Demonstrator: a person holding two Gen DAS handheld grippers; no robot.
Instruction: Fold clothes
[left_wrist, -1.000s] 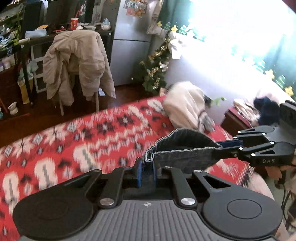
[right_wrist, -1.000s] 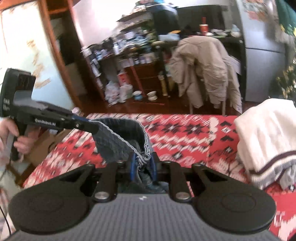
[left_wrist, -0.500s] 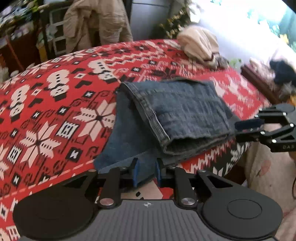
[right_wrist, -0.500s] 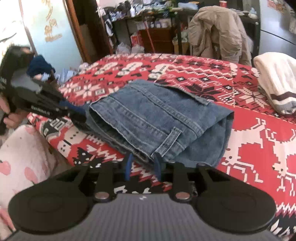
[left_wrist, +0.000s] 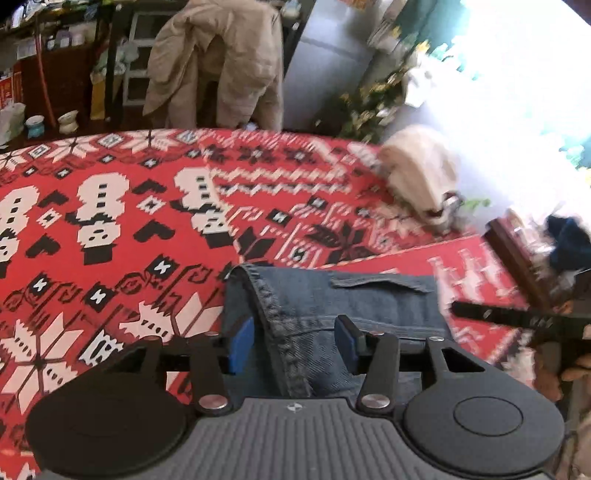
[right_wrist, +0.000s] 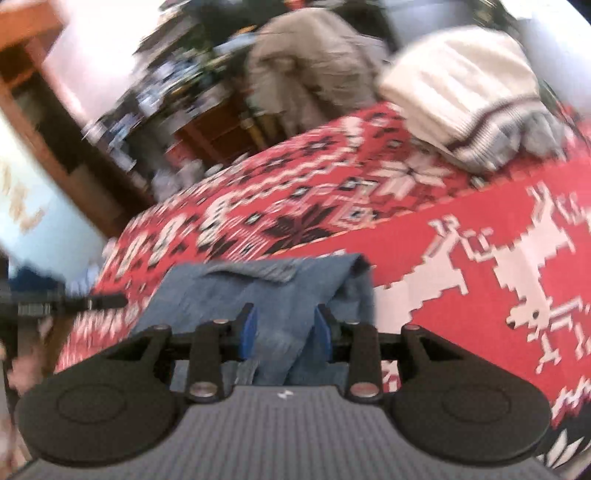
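Folded blue jeans (left_wrist: 332, 310) lie at the near edge of the red patterned bedspread (left_wrist: 110, 229). My left gripper (left_wrist: 293, 345) stands open, its blue pads on either side of the jeans' stitched hem, not clamped. In the right wrist view the same jeans (right_wrist: 258, 291) lie flat, blurred by motion. My right gripper (right_wrist: 284, 330) is open too, with a fold of denim lying loose between its blue fingers. The right gripper's black fingers (left_wrist: 491, 315) show at the right edge of the left wrist view; the left gripper's fingers (right_wrist: 74, 302) show at the left edge of the right wrist view.
A cream knitted sweater (right_wrist: 461, 92) lies bunched at the far side of the bed, also the sweater (left_wrist: 417, 173) in the left view. A beige jacket (left_wrist: 218, 62) hangs over a chair beyond the bed. A dark wooden side table (left_wrist: 517, 254) stands right.
Both grippers held the jeans up a second ago, laid them folded on the bedspread, and have now opened and let go. Both cameras are tilting, the right one fast.
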